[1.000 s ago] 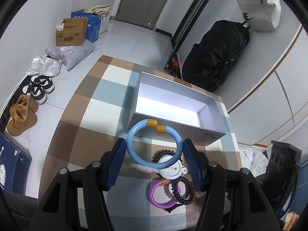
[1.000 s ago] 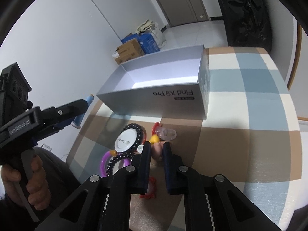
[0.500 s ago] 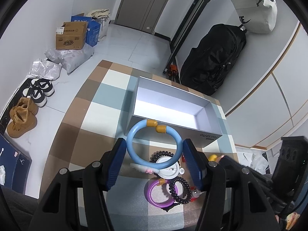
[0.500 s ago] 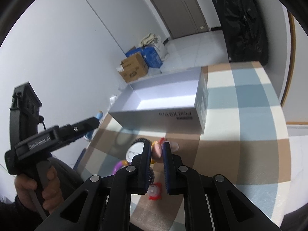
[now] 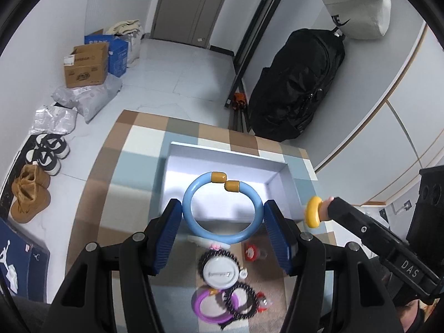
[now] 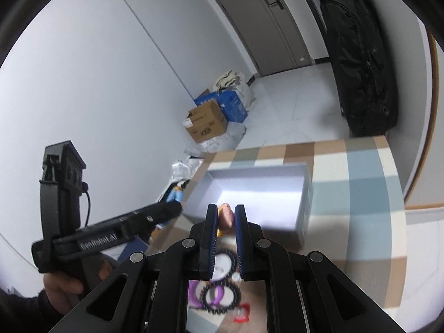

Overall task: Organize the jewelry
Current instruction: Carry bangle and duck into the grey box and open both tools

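My left gripper [image 5: 222, 217] is shut on a light blue bangle [image 5: 222, 208] with two tan end caps, held above the near wall of the open grey box [image 5: 177, 163]. My right gripper [image 6: 225, 222] is shut on a small pink and yellow trinket [image 6: 226, 216], held over the near side of the box [image 6: 305, 194]; the trinket also shows in the left wrist view [image 5: 315, 212]. Below on the checked cloth lie a white round case [image 5: 220, 272], a purple bangle [image 5: 208, 306] and black spiral bands [image 5: 240, 301].
A red and clear small piece [image 5: 254, 252] lies on the cloth by the box. On the floor are cardboard boxes [image 5: 86, 65], shoes [image 5: 47, 149] and a black bag [image 5: 299, 83] against the wall. The table's edges fall off left and far.
Both grippers have risen from the cloth with their items. The right gripper lifted the trinket from the pile and brought it up beside the box's near right corner.
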